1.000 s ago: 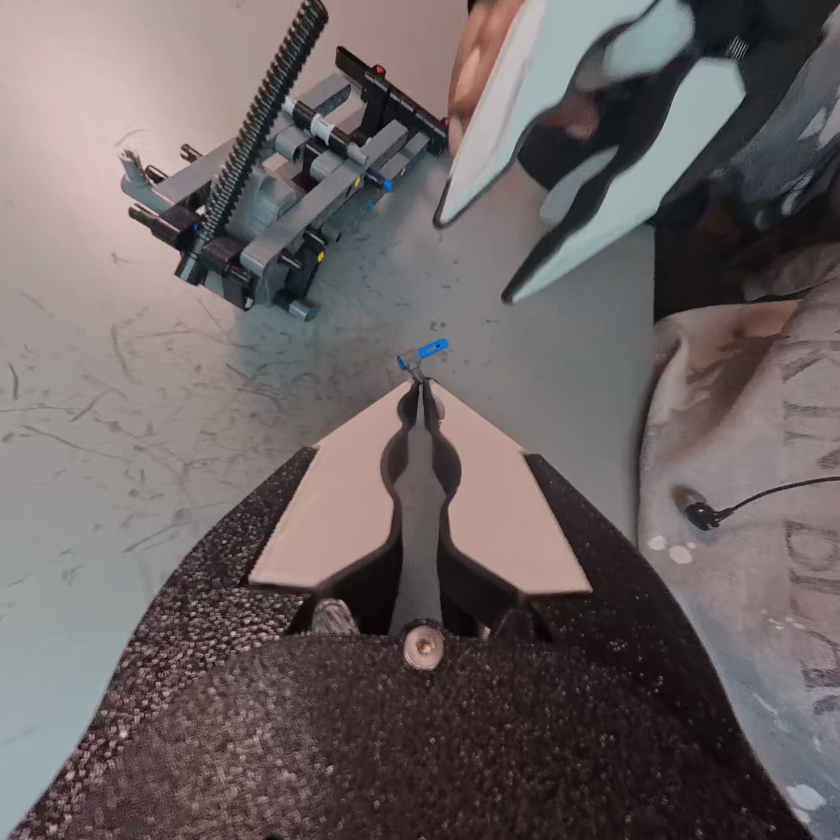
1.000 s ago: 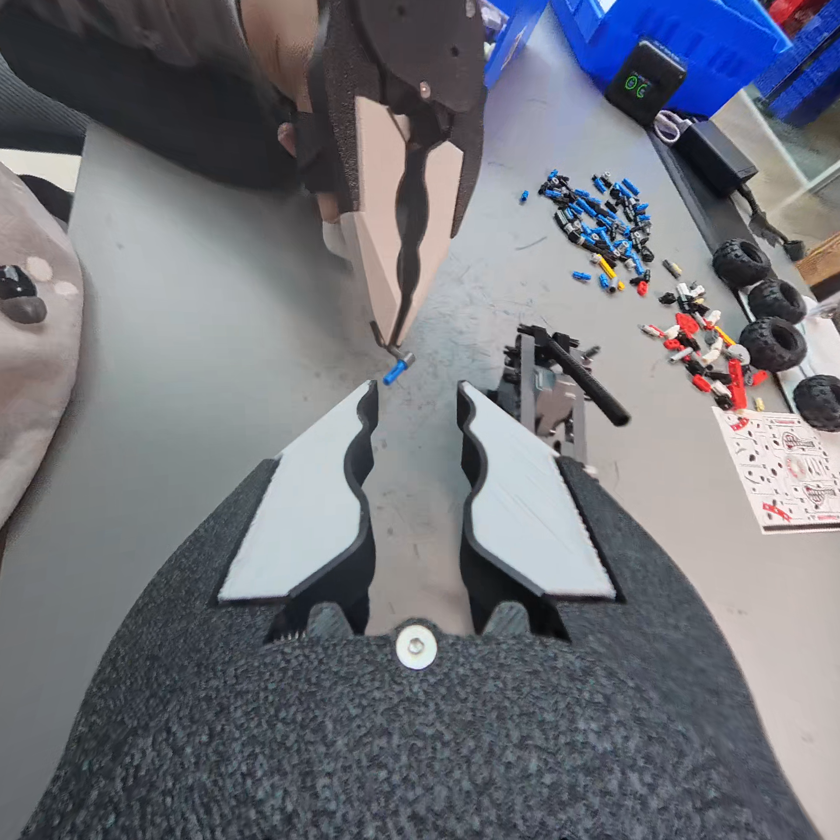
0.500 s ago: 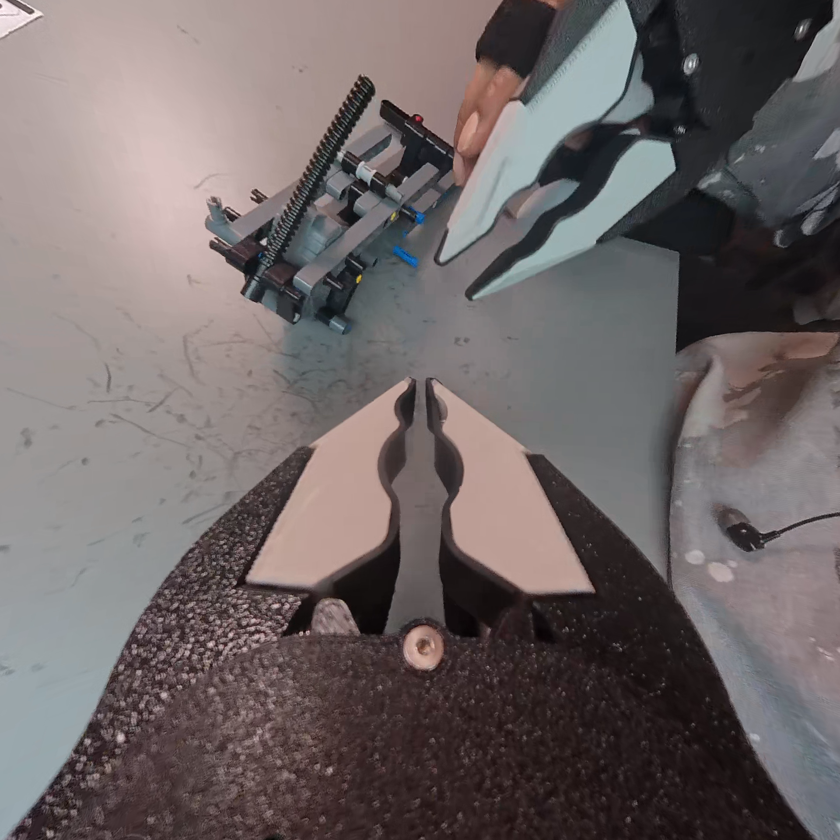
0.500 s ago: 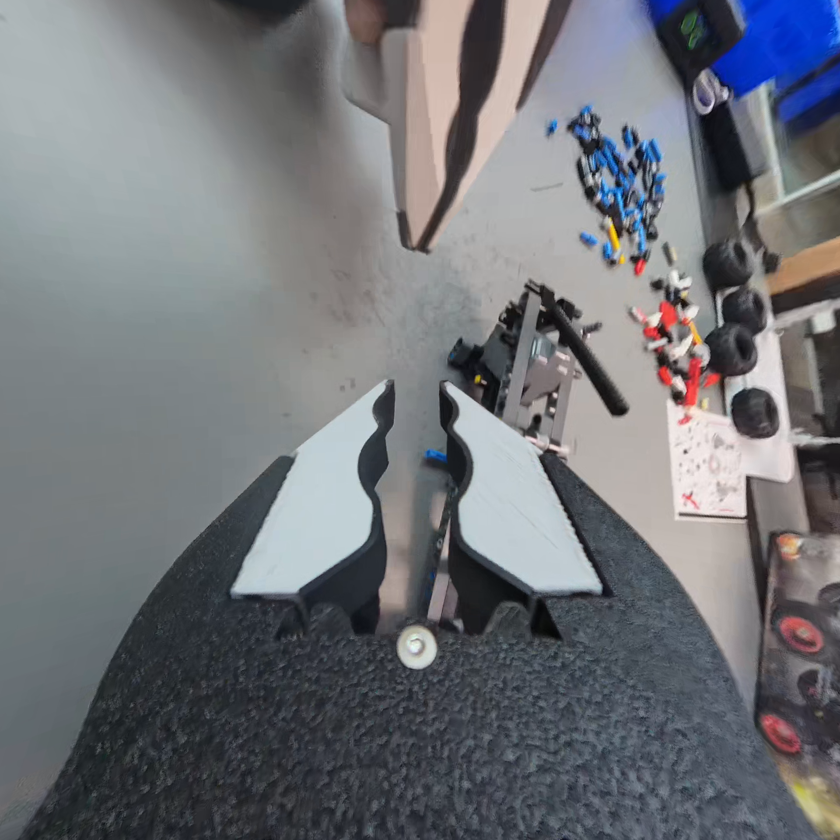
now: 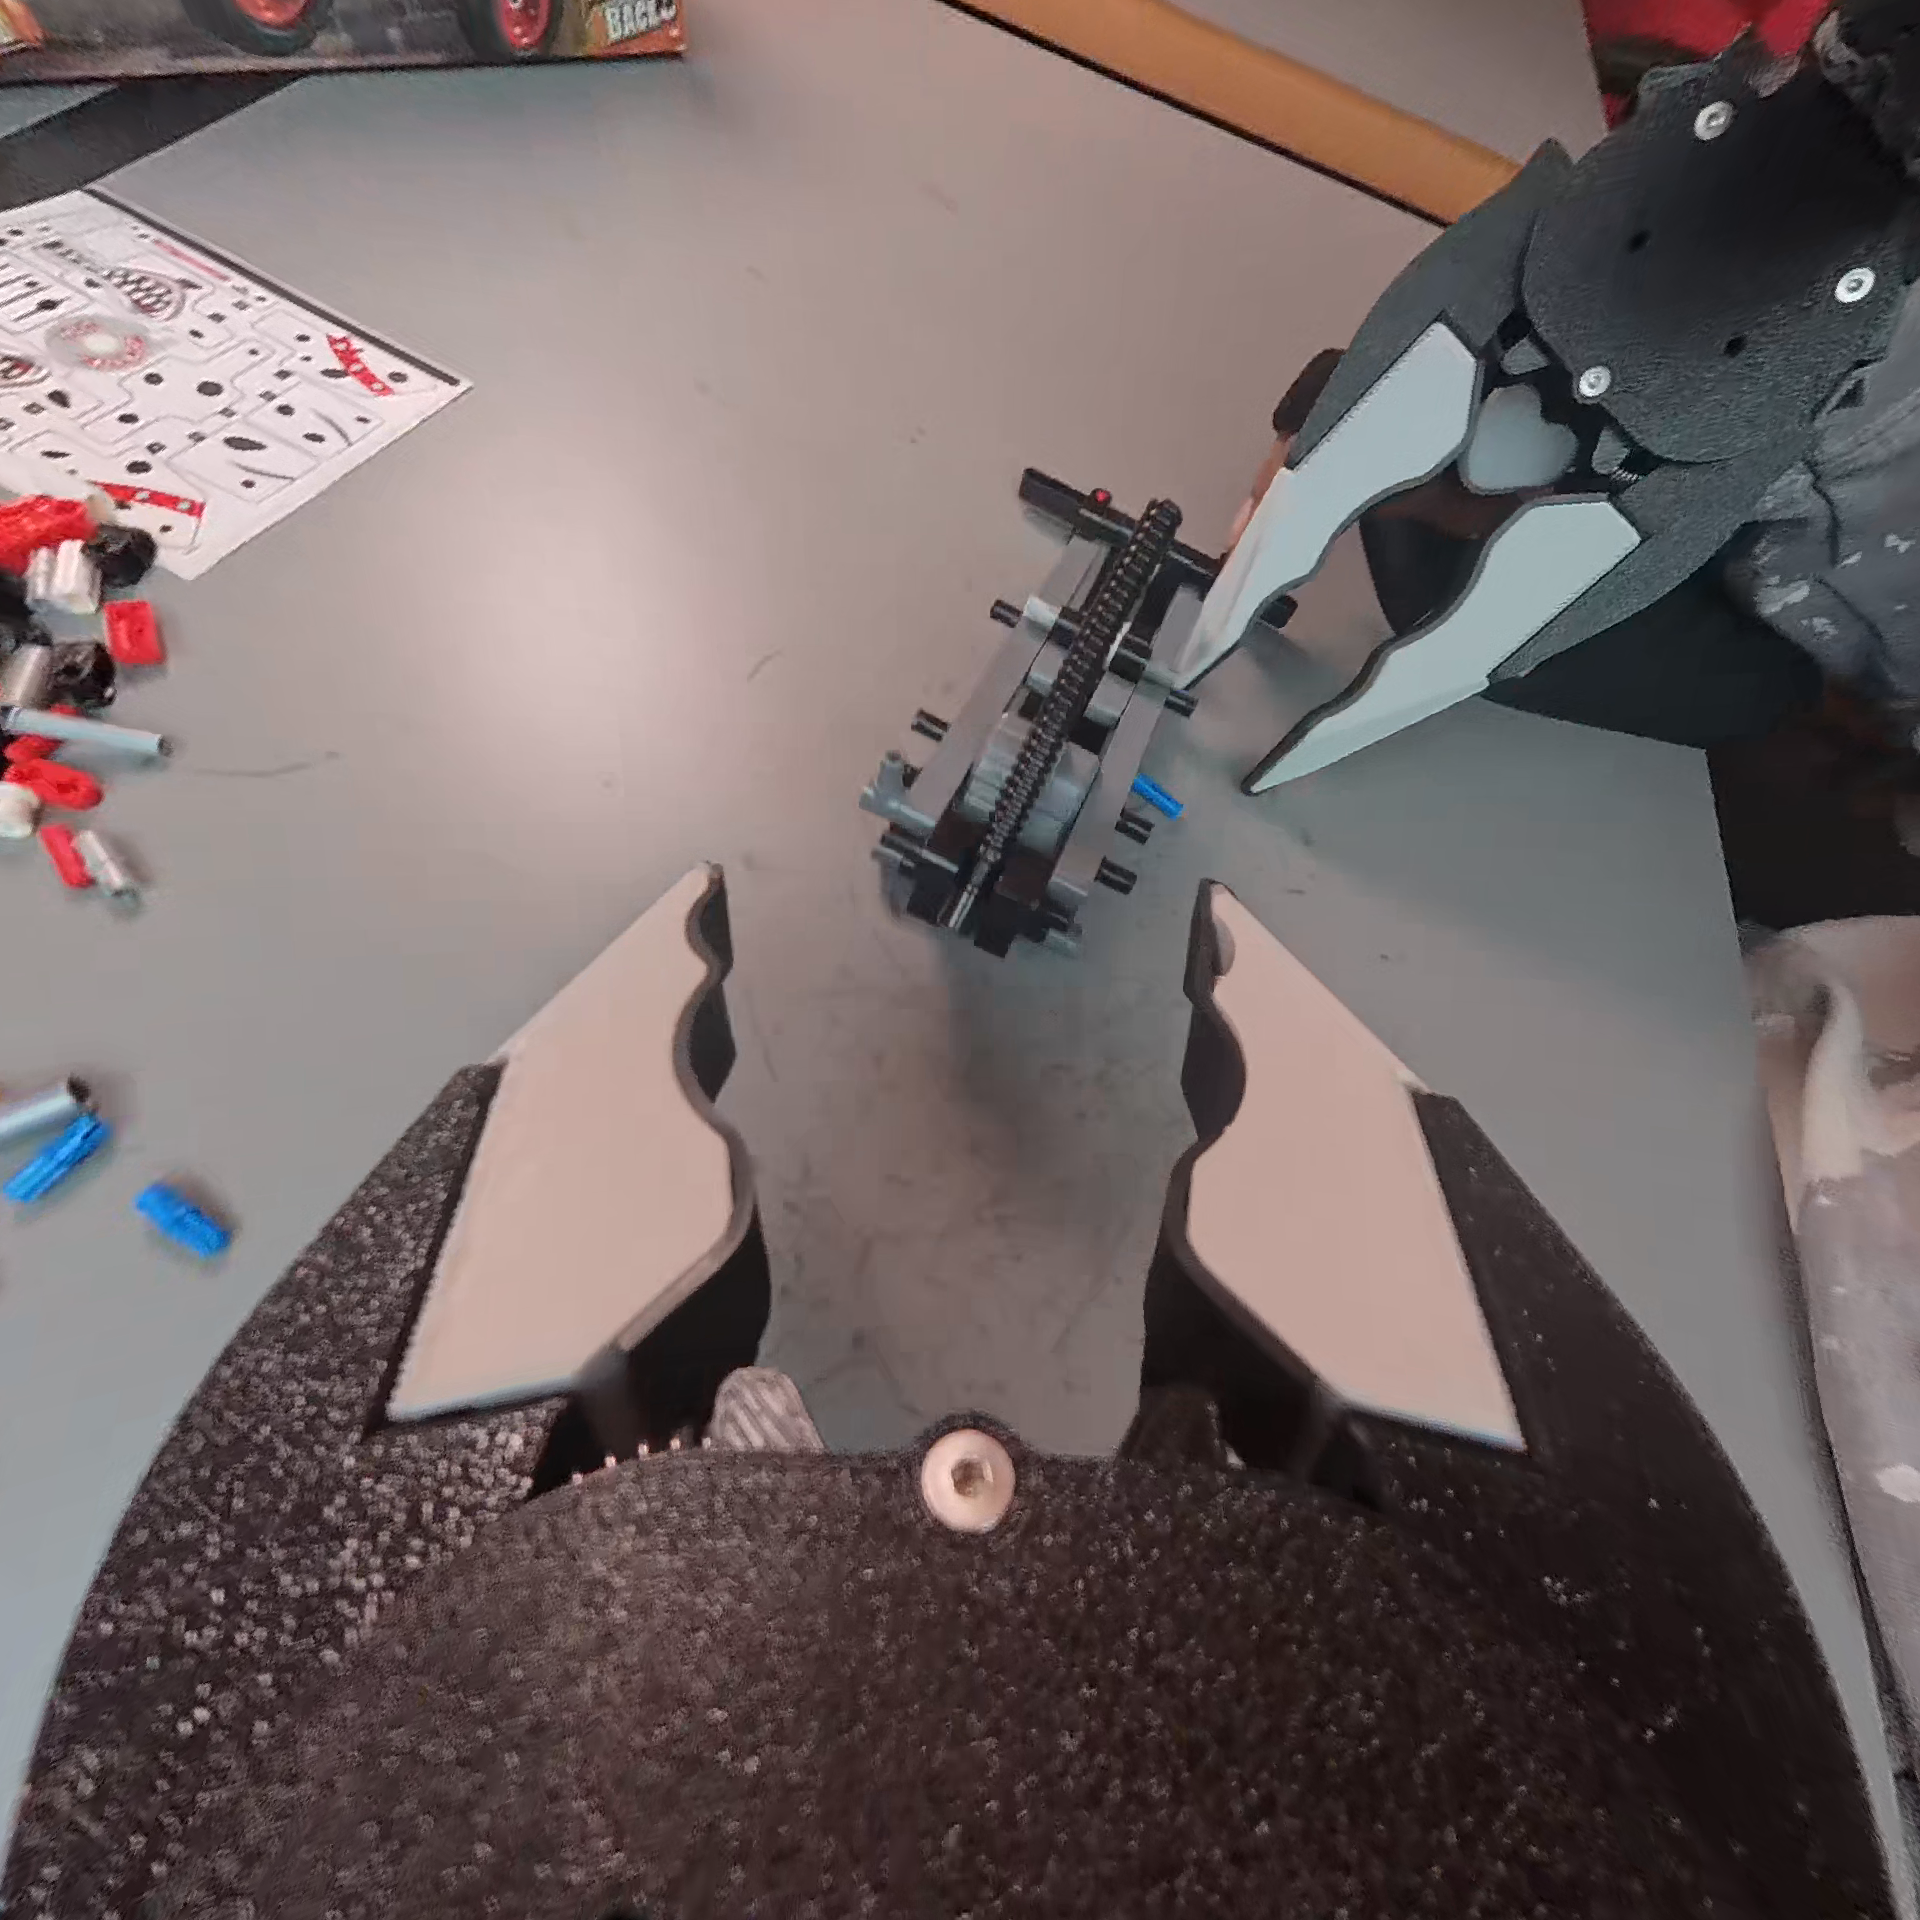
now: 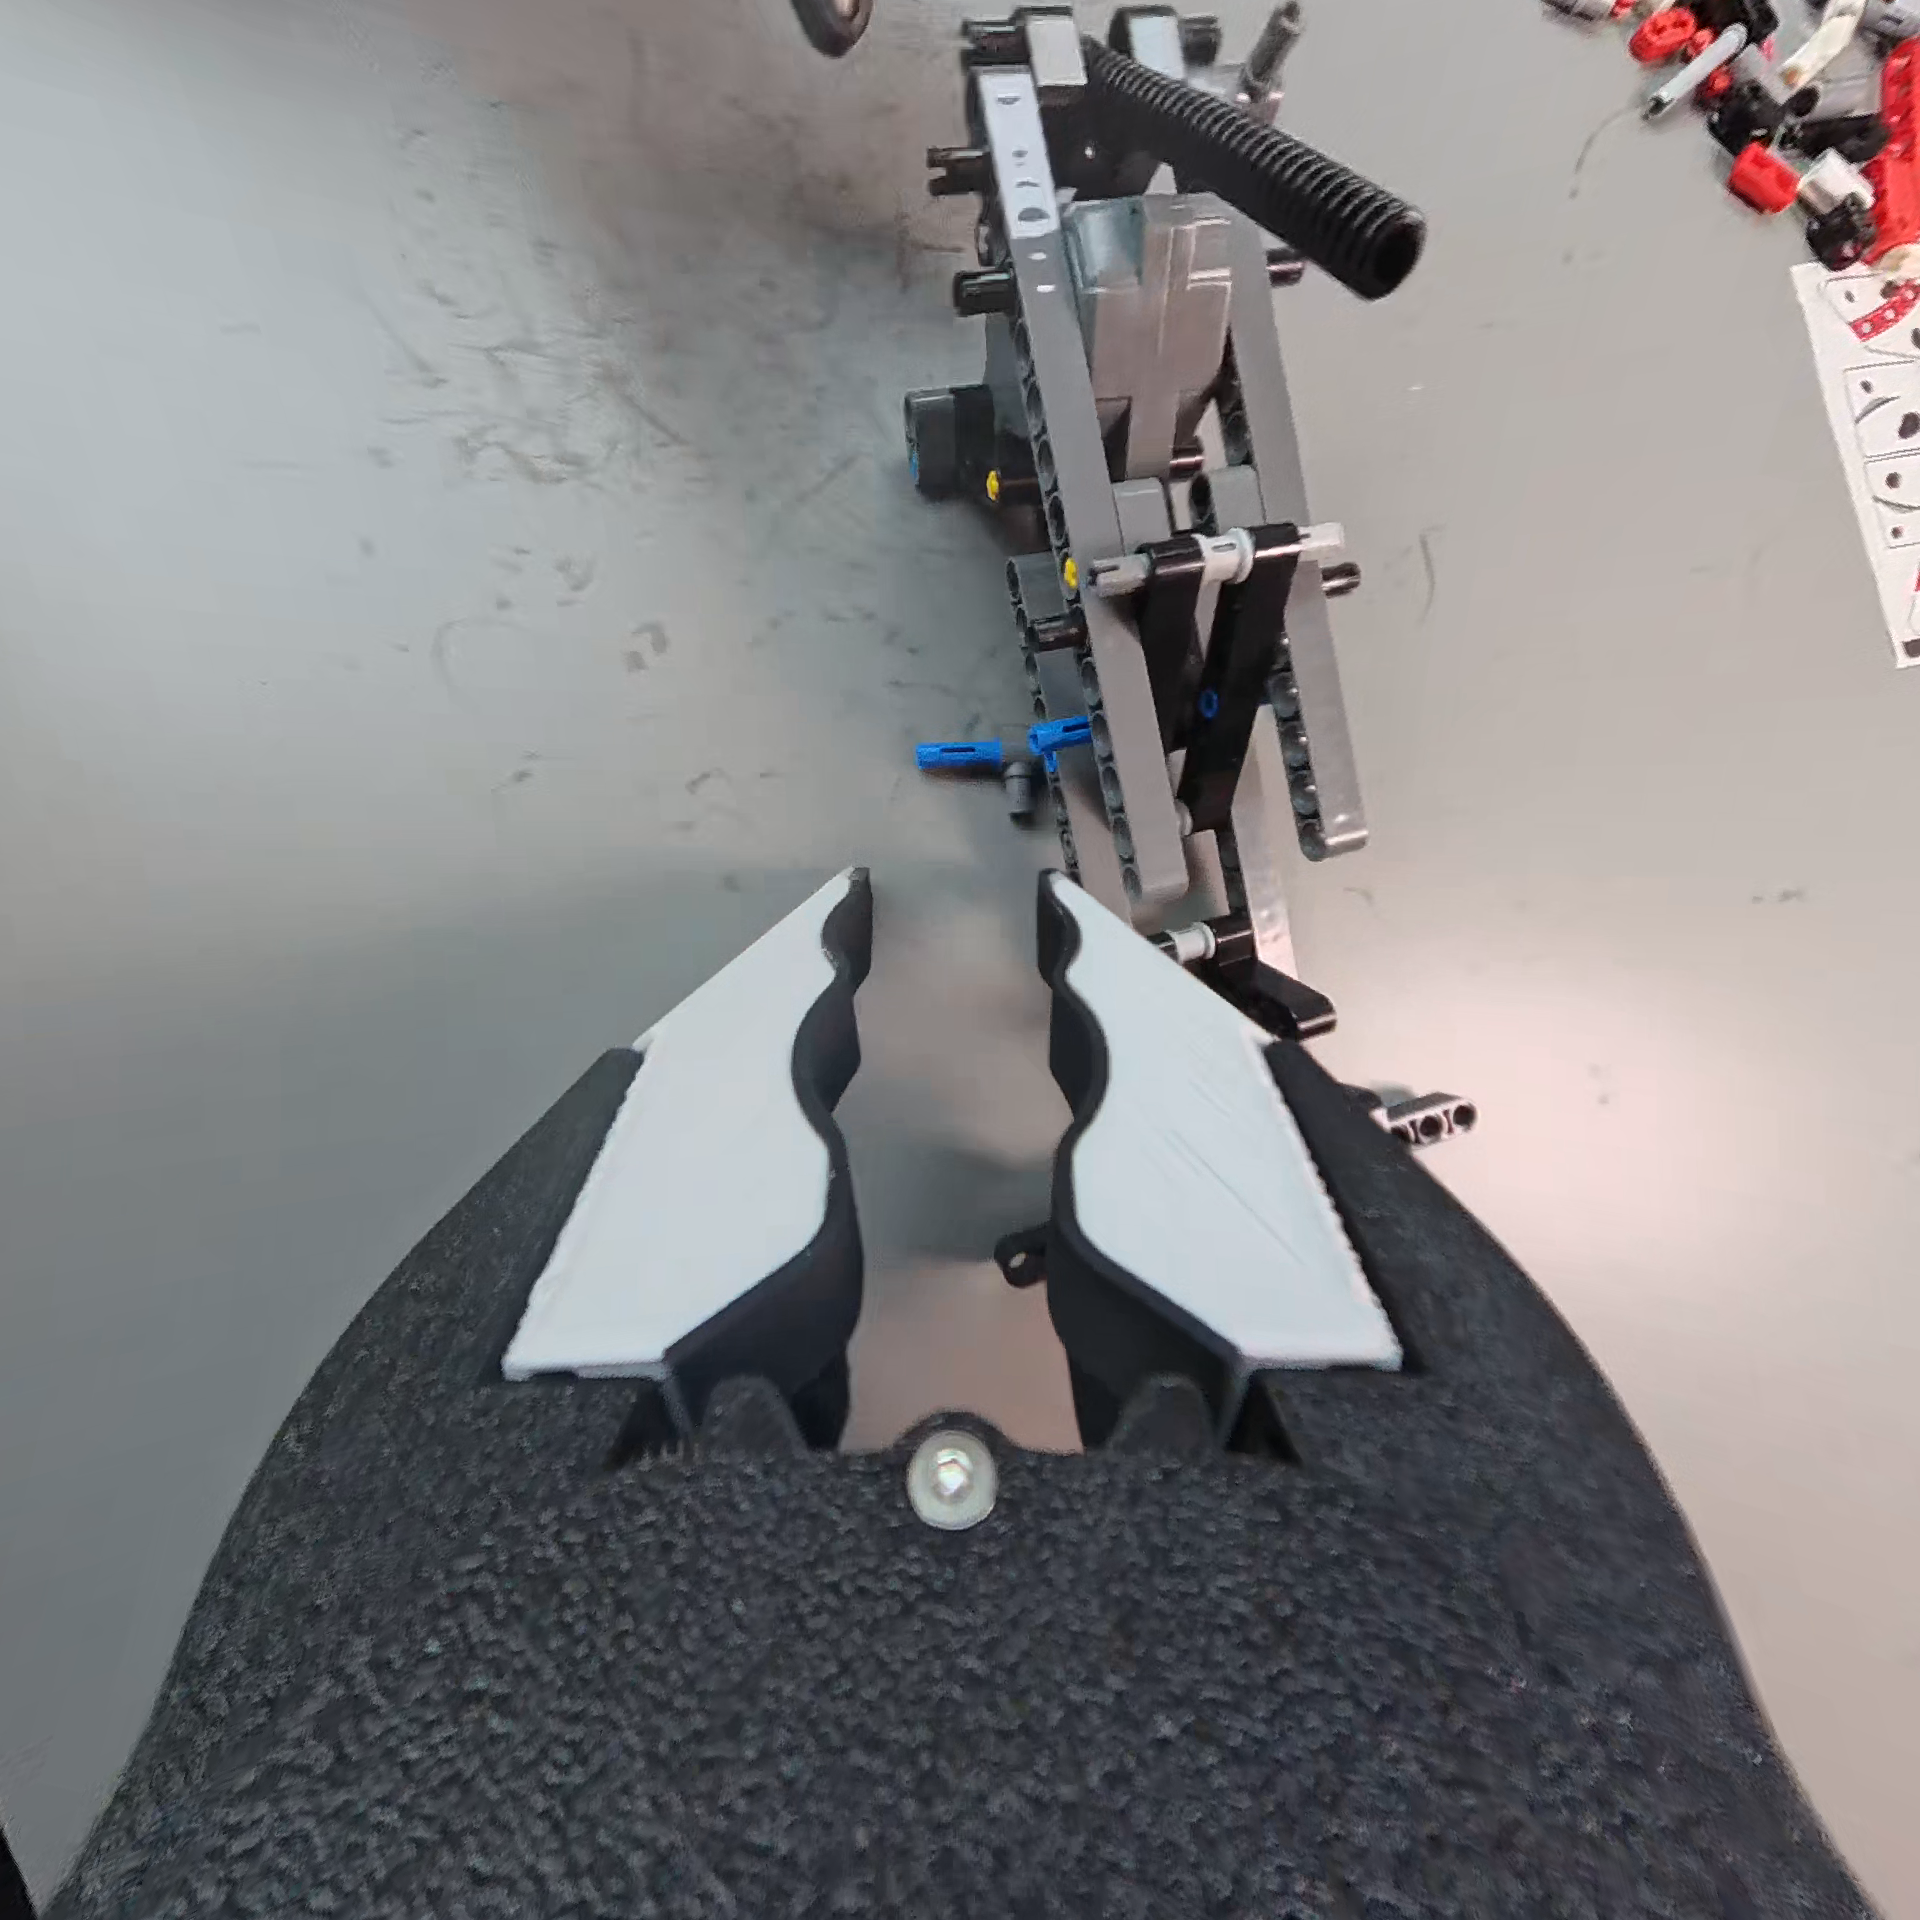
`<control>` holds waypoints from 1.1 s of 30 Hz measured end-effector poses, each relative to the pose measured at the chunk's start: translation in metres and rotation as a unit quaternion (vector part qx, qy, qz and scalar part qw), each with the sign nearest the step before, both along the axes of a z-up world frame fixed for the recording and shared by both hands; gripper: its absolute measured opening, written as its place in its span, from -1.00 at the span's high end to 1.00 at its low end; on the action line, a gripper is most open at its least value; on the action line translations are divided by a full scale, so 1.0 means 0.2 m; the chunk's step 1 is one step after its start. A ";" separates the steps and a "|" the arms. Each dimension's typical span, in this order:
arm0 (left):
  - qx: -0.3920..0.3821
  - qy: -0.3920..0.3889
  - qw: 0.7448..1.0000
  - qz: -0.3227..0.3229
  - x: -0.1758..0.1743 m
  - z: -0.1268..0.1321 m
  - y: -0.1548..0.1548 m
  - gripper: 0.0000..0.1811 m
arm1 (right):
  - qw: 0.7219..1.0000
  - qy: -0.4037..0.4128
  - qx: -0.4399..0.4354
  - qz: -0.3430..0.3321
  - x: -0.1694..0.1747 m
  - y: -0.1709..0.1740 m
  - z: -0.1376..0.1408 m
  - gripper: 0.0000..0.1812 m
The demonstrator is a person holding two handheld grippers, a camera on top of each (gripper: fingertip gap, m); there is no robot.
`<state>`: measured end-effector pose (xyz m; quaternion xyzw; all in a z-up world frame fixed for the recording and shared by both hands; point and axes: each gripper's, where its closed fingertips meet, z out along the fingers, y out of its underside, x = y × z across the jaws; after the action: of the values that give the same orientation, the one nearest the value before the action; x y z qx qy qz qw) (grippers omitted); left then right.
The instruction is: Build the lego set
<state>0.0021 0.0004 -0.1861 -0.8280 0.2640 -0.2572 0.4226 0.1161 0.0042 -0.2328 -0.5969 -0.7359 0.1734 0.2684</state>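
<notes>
The blue pin lay on the table, its long axis crosswise to the right gripper, touching the frame at its inner end. It sat just ahead of those half-open, empty fingers; the left gripper, wide open and empty, was farther off.

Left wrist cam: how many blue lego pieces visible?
3 blue pieces. Two lie loose near the left edge, one beside the other; the third sits by the assembly, on its right side. More may be hidden inside it.
</notes>
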 end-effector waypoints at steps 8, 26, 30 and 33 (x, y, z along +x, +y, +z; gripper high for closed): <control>-0.011 0.072 0.996 -0.043 0.16 -0.13 0.06 0.37 | 0.997 0.044 -0.054 -0.021 -0.11 0.19 0.00 0.30; -0.045 0.092 0.995 0.009 0.24 -0.15 -0.26 0.51 | 0.982 0.136 -0.083 0.106 -0.30 -0.11 0.15 0.18; -0.040 0.093 0.995 0.003 0.22 -0.15 -0.27 0.51 | 0.978 0.138 -0.106 0.116 -0.29 -0.09 0.16 0.22; -0.032 0.073 0.997 -0.006 0.20 -0.11 -0.28 0.51 | 0.983 0.102 -0.104 0.115 -0.18 -0.04 0.13 0.40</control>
<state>0.0424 -0.0555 -0.2088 -0.8562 0.2908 -0.2068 0.3736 0.0809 -0.0039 -0.2064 -0.5124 -0.7463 0.3388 0.2565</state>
